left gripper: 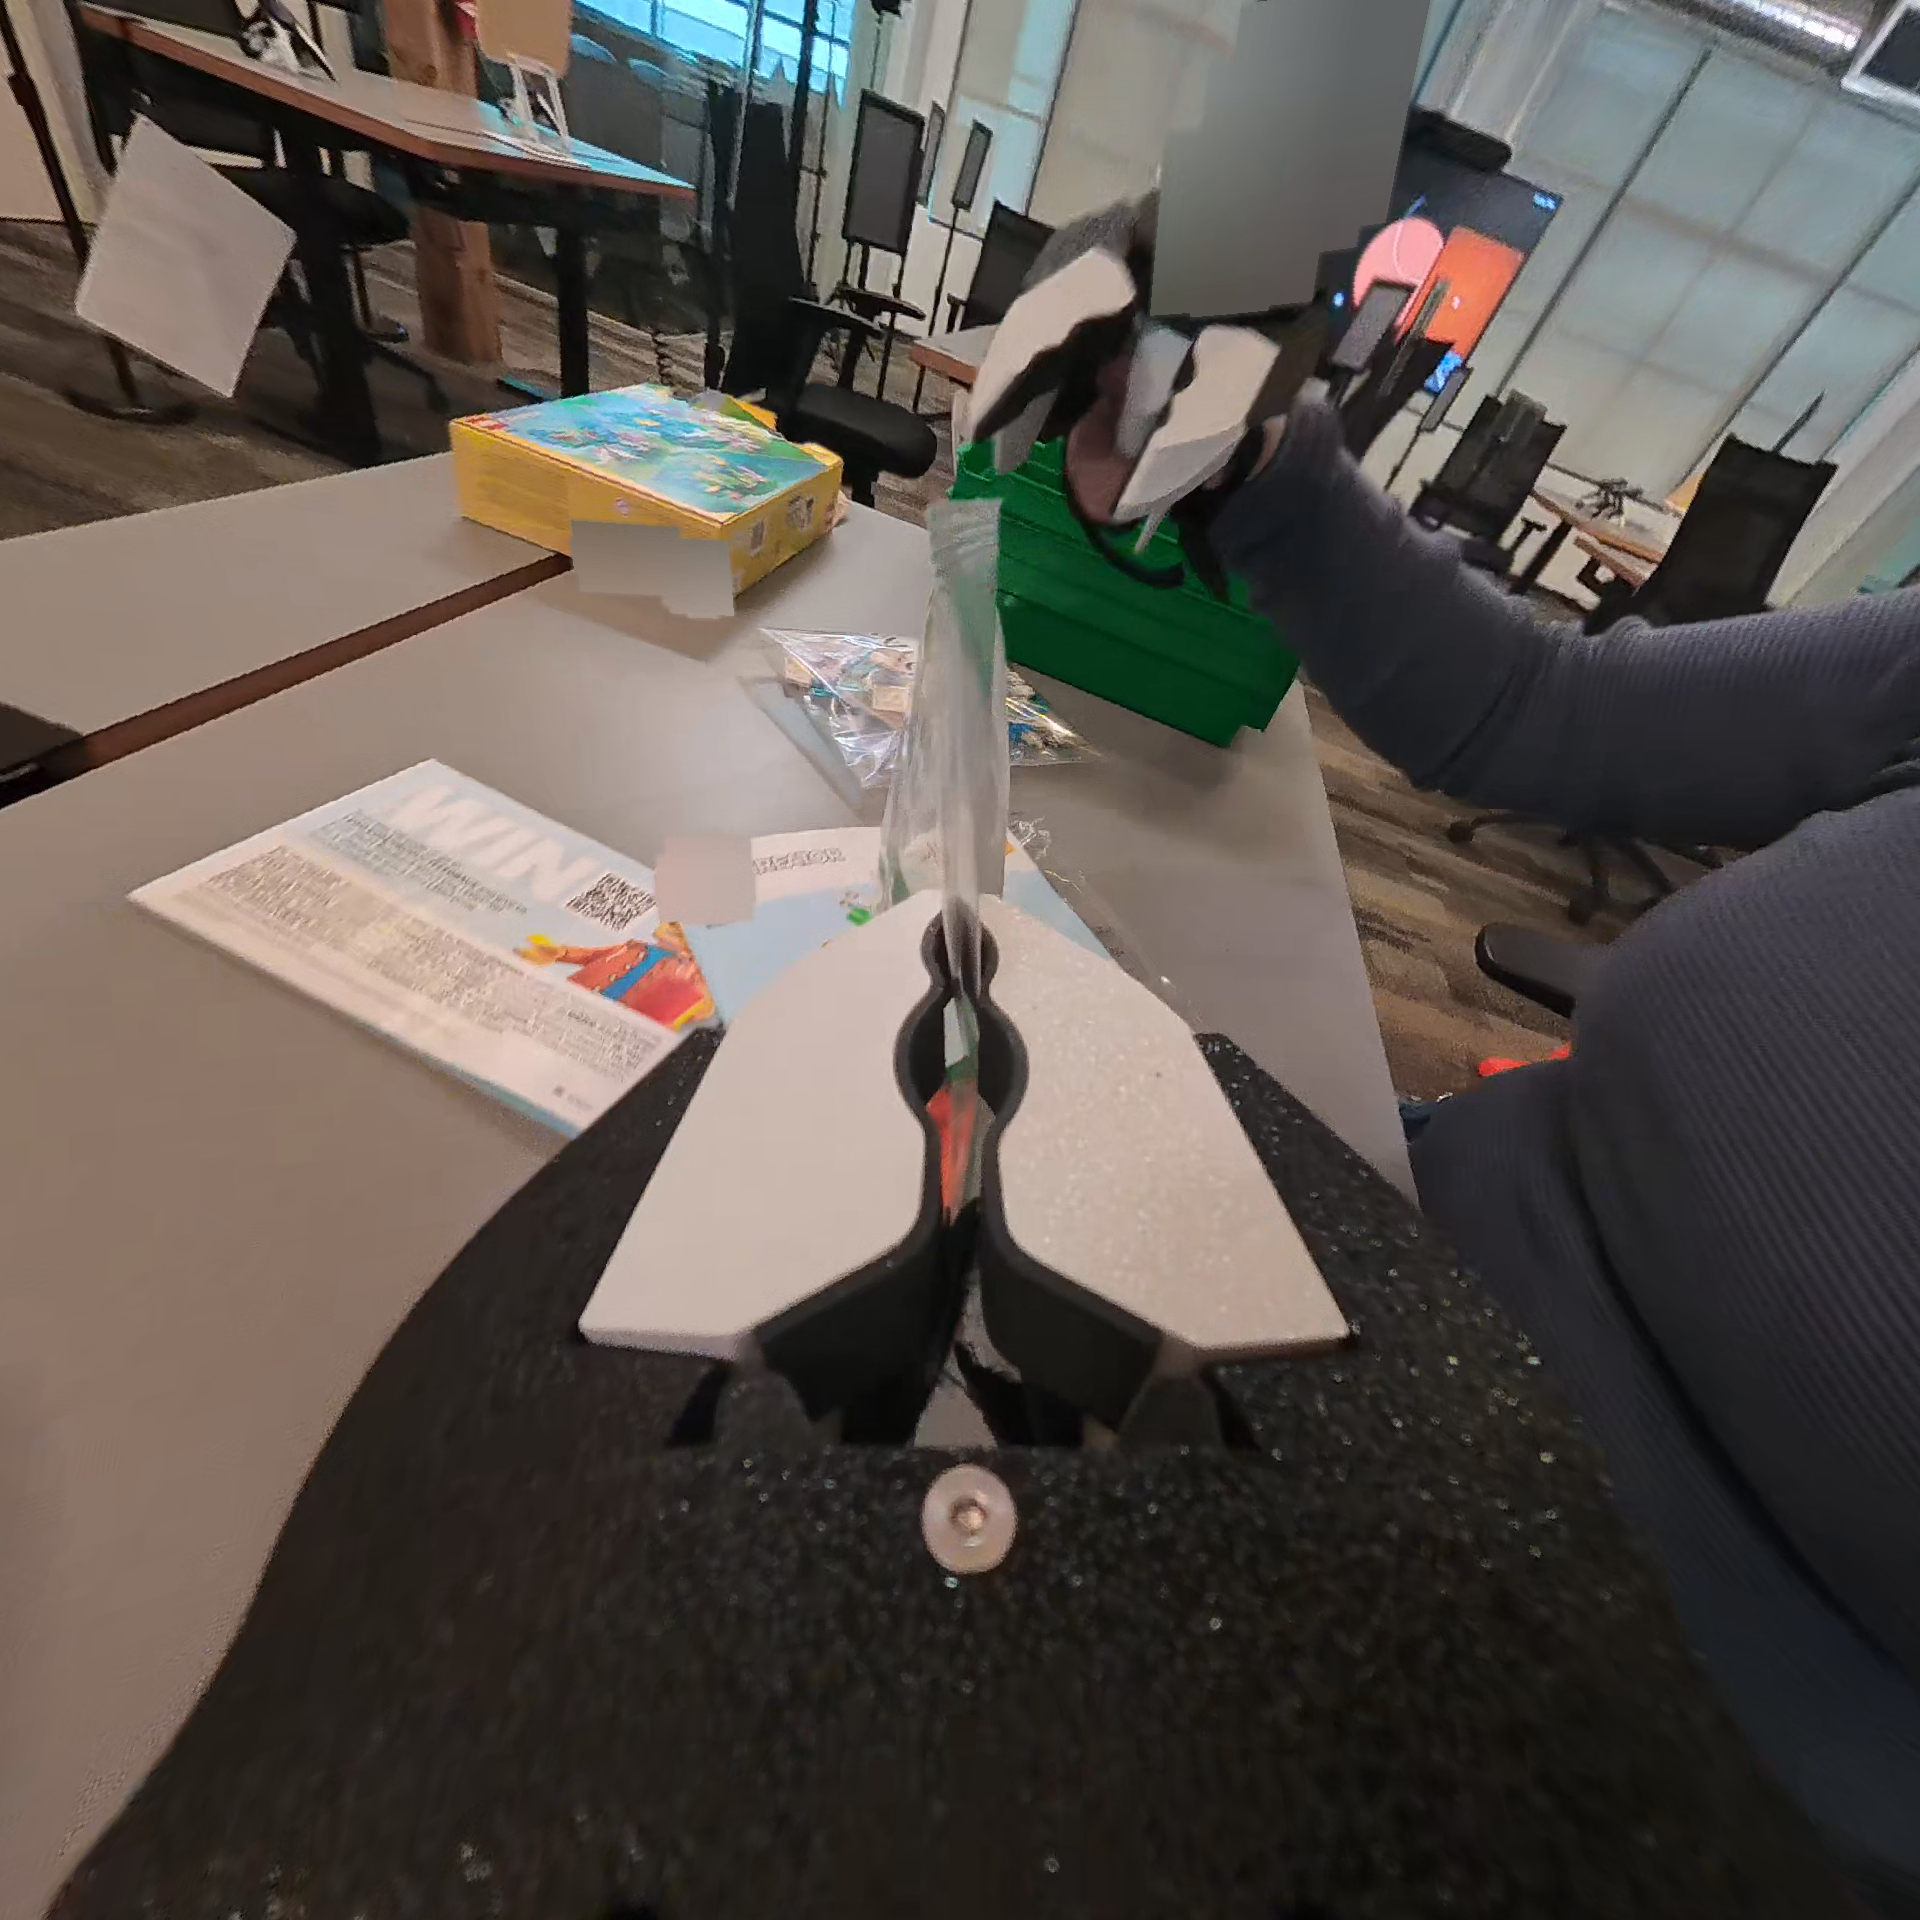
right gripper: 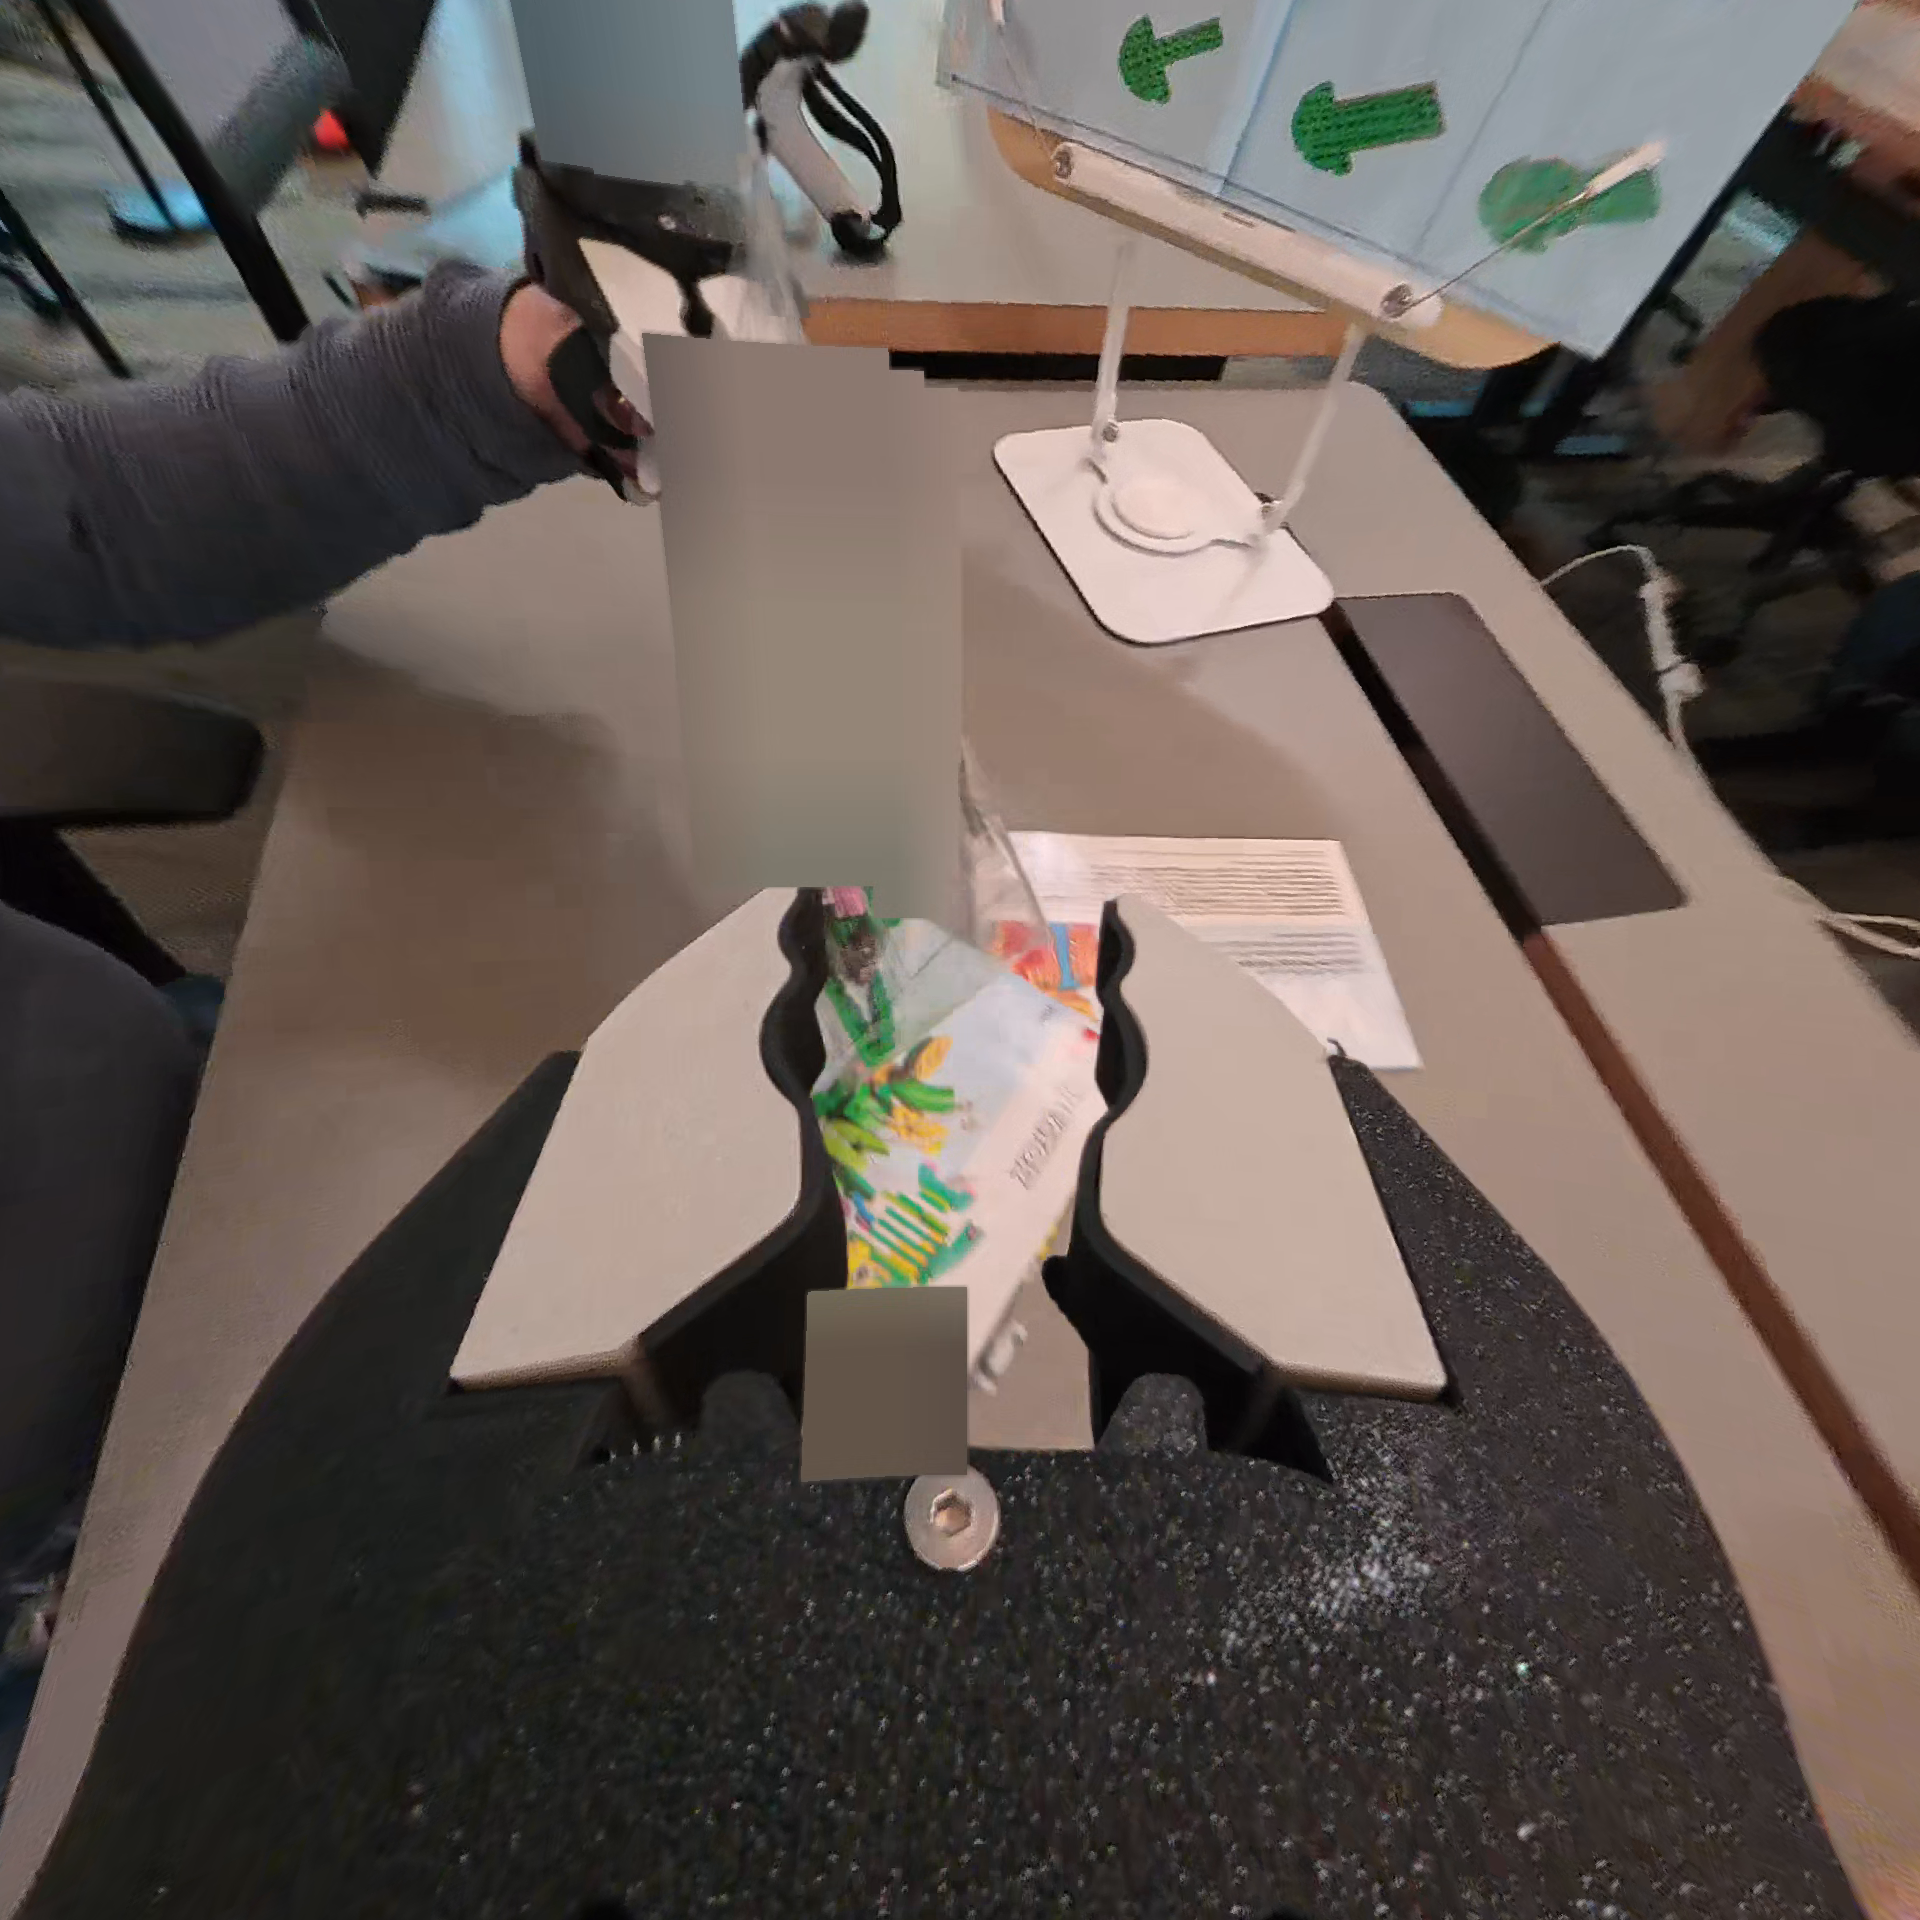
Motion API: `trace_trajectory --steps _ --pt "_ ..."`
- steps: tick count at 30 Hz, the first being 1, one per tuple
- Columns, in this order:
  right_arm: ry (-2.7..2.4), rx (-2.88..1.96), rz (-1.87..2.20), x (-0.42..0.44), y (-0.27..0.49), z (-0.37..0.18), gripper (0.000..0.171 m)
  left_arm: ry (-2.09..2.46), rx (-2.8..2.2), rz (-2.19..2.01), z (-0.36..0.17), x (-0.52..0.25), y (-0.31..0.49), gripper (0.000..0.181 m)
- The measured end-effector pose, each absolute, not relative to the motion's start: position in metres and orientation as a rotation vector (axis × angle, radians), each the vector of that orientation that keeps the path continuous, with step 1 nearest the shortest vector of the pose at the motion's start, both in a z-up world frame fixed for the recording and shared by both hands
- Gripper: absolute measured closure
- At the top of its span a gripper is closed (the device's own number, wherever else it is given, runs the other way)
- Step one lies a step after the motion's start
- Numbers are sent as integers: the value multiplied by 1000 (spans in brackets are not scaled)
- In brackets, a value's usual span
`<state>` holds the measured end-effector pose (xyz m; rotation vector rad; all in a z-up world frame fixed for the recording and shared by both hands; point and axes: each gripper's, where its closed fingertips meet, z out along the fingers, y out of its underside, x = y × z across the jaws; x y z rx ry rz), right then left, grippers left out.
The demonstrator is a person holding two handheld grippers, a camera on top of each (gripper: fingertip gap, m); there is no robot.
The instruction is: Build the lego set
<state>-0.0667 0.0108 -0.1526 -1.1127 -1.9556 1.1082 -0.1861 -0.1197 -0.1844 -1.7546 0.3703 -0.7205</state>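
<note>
Holding a clear plastic bag (left gripper: 951,748) edge-on, the left gripper (left gripper: 961,1023) has its fingers pinched tight on the lower end. The bag stretches up toward the right gripper (left gripper: 1081,457), raised above the grey table (left gripper: 260,1143). In its own view, the right gripper (right gripper: 956,1049) shows fingers standing wide with nothing pressed between them. The tension suggests an attempt to tear the bag open. 1 instruction booklet (left gripper: 416,935), more bagged parts (left gripper: 842,686), the yellow box (left gripper: 634,478) and a green bin (left gripper: 1132,623) lie on the table.
</note>
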Motion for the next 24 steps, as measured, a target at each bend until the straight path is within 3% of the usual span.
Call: trace_trajectory --steps 6,11,24 --pt "-1947 -1179 1393 -122 -9 -186 128 297 -1748 -713 -192 -214 -150 181" --pt "-1950 -1116 1568 -145 -32 -188 170 206 -1755 -711 -201 -233 -166 181" --pt "-1997 -1175 1512 -184 -67 -193 171 -84 -1722 -874 -220 -271 -201 181"
